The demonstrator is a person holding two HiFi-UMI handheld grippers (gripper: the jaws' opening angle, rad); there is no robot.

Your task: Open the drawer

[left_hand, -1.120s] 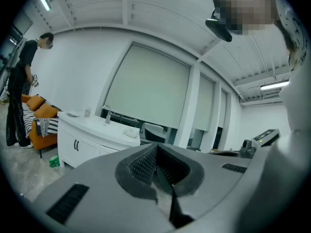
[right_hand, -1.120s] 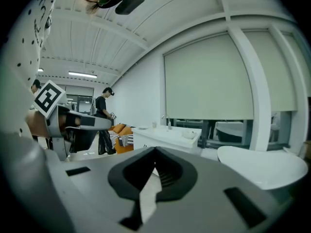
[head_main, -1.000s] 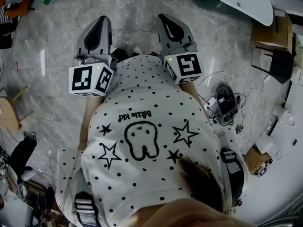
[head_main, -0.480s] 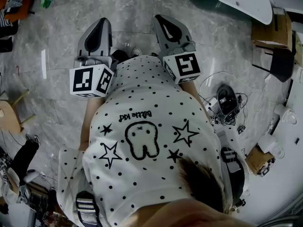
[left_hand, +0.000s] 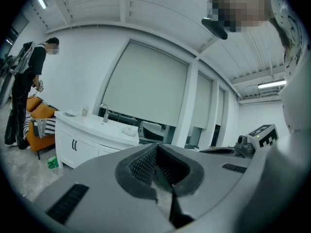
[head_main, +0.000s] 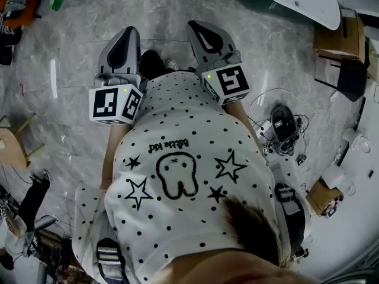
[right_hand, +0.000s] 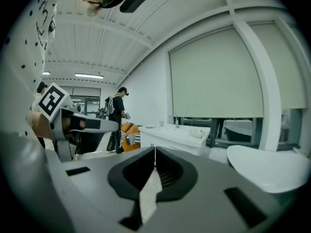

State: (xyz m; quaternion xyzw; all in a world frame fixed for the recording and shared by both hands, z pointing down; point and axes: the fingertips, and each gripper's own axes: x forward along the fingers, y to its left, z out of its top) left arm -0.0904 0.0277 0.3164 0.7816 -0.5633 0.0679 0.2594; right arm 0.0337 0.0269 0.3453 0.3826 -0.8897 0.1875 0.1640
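Left claw (left_hand: 156, 148) was pressed together, nothing in it. Right claw (right_hand: 155, 152) was also closed tip to tip, empty. Both were held side by side in front of the person's spotted shirt (head_main: 177, 158), above the grey marble floor (head_main: 77, 52). The drawer couldn't be picked out in any view. A white sink cabinet (left_hand: 80, 142) stood well ahead.

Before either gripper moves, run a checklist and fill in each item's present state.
1. Left gripper empty: ok, jaws together on nothing.
2. Right gripper empty: ok, jaws together on nothing.
3. Jaws ready to take a handle: not ok, both shut.
4. Drawer in sight: cannot tell; the white cabinet stands far off and shows only door handles.
5. Floor at the person's right: not ok, a tangle of cables lies there.
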